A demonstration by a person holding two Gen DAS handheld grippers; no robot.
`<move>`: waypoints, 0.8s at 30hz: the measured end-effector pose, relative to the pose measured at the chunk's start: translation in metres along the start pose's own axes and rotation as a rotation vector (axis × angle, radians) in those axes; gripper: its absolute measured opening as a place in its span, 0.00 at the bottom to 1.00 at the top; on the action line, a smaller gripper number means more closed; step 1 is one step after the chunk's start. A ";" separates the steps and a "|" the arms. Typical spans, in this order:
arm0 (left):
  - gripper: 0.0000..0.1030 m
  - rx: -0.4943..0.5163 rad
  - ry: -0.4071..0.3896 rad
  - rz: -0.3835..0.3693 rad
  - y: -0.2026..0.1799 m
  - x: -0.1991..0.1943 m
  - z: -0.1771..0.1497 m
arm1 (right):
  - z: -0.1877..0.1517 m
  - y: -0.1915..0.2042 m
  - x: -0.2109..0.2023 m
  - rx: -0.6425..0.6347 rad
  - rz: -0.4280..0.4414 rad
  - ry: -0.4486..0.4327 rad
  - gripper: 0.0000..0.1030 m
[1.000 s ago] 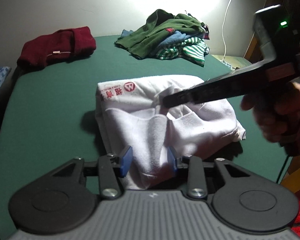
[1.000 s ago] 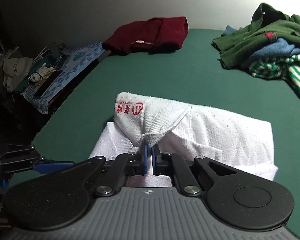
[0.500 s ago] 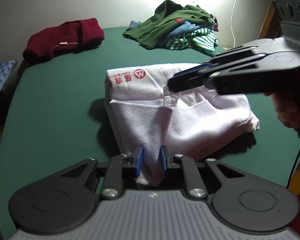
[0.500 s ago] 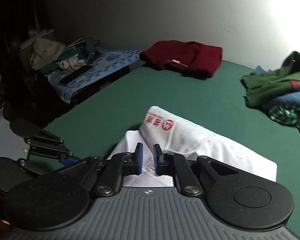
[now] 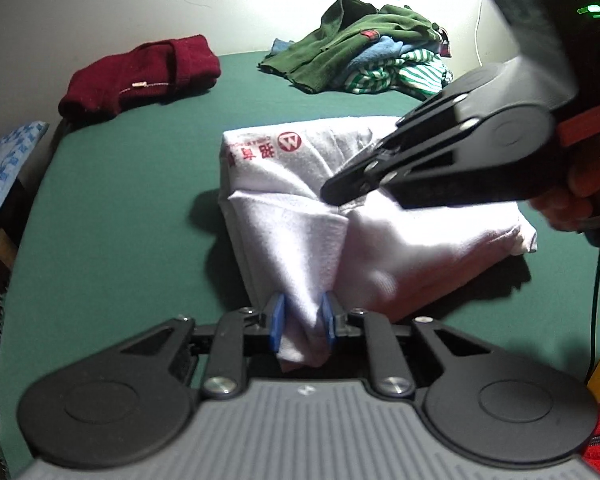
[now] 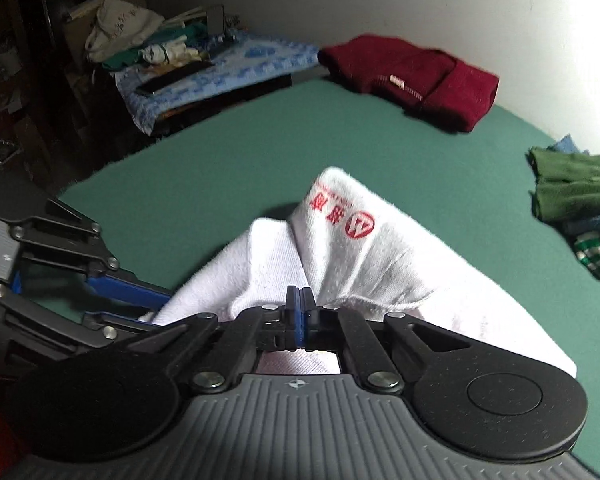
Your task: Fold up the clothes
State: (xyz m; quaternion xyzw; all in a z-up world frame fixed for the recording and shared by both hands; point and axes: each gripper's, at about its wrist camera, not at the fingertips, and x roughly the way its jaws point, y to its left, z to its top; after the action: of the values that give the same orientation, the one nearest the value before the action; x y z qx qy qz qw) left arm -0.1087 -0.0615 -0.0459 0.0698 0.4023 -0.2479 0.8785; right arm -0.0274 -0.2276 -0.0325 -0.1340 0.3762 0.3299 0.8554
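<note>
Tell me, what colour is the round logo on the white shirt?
Red. The logo on the white shirt shows best in the left wrist view.

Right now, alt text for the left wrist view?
The left tongs pinch a bunched corner of a folded white shirt with red print, lying on a green tabletop. The right tongs, held by a hand, reach in from the right onto the shirt's top. Behind lie a folded maroon sweater and a heap of clothes.

White shirt [image 5: 380,216] with red logo, green table [image 5: 120,208], maroon, perhaps knitted, sweater [image 5: 140,76]
</note>
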 end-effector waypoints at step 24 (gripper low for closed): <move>0.08 0.065 0.035 0.001 -0.002 0.002 -0.004 | -0.028 -0.028 -0.031 0.088 -0.071 0.009 0.16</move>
State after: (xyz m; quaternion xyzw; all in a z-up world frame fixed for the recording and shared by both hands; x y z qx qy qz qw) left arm -0.1112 -0.0625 -0.0503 0.1029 0.4094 -0.2595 0.8686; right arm -0.0396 -0.2766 -0.0298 -0.1109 0.3891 0.2817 0.8700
